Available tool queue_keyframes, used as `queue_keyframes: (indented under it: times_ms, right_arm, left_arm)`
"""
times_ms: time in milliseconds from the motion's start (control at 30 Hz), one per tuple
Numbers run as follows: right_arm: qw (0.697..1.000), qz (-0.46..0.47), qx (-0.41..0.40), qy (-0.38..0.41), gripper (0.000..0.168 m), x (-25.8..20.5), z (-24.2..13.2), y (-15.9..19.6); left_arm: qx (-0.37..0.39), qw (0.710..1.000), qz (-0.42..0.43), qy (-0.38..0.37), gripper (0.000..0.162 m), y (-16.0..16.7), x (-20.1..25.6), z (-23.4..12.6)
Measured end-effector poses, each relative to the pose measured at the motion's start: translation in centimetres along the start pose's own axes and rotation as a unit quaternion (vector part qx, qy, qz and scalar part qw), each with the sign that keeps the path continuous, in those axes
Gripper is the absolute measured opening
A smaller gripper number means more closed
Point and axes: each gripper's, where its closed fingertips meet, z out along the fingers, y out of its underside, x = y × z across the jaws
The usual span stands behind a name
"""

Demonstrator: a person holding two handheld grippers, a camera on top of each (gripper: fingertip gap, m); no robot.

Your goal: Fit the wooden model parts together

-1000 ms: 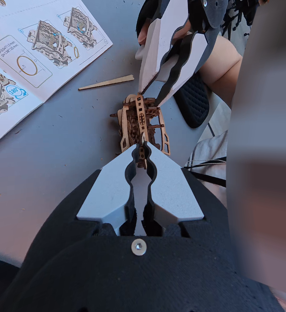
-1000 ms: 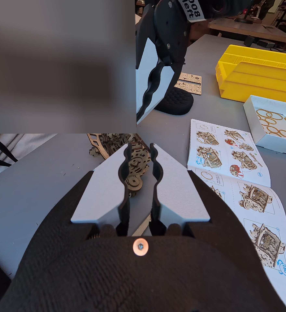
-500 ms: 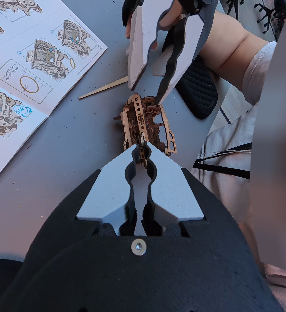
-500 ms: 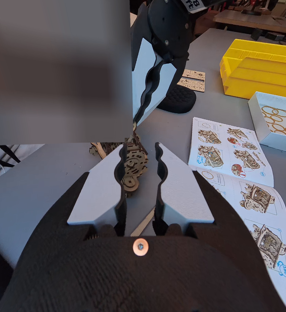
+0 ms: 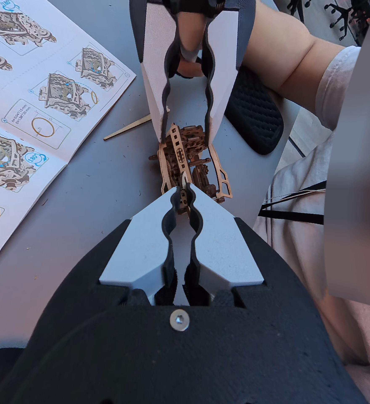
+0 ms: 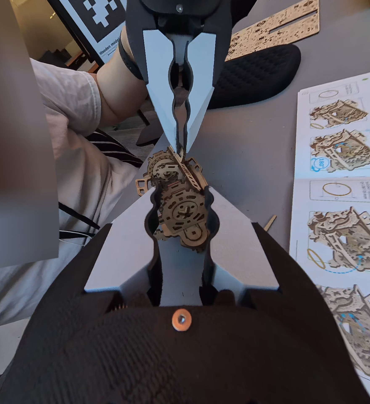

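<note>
A small wooden model [image 5: 179, 157] of gears and frames stands on the grey table. My left gripper [image 5: 182, 188] is shut on a thin upright piece at the model's near end. It shows in the right wrist view [image 6: 180, 150] pinching that piece from the far side. My right gripper [image 6: 181, 189] is open, with one finger on each side of the model [image 6: 184, 214]. In the left wrist view it [image 5: 185, 140] comes down from above, astride the model's far end. I cannot tell whether its pads touch the wood.
An open instruction booklet [image 5: 37, 98] lies beside the model, also seen in the right wrist view [image 6: 343, 196]. A thin wooden stick [image 5: 127, 130], a black textured pad [image 5: 254, 113] and a sheet of wooden parts [image 6: 273, 28] lie nearby. A person's arm [image 5: 284, 61] crosses the table edge. Some 4 cm of space lies between my two pairs of fingers.
My right gripper has opened wider and moved in over the model, so its fingers now straddle it. My left gripper has kept its grip on the thin piece.
</note>
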Motion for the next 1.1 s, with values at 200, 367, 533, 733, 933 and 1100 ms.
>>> queue_keyframes:
  times_ms: [200, 367, 533, 733, 933, 1100]
  right_arm:
    - [1.0, -0.013, 0.009, 0.008, 0.036, 0.2, -0.3, -0.4]
    - [1.0, -0.004, 0.024, -0.003, 0.035, 0.3, -0.8, -0.6]
    - [0.999, -0.023, 0.041, -0.012, 0.035, 0.3, -1.2, -0.8]
    - [0.997, -0.049, 0.062, -0.019, 0.035, 0.1, -1.7, -1.1]
    - [0.999, -0.013, 0.037, -0.036, 0.037, 0.0, -0.8, -0.3]
    - [0.998, -0.037, 0.044, -0.031, 0.03, -0.1, -0.8, -0.4]
  left_arm:
    - [0.003, 1.0, 0.01, -0.004, 0.003, 0.1, -0.1, -0.1]
    - [0.003, 1.0, 0.015, -0.005, 0.003, 0.1, -0.1, 0.0]
    - [0.008, 1.0, 0.024, 0.002, 0.003, 0.1, 0.0, 0.0]
    - [0.01, 0.999, 0.031, 0.0, 0.003, 0.1, 0.1, 0.0]
    - [0.011, 0.999, 0.035, -0.001, 0.003, 0.1, 0.1, 0.0]
    - [0.012, 0.999, 0.034, 0.0, 0.003, 0.1, 0.0, 0.0]
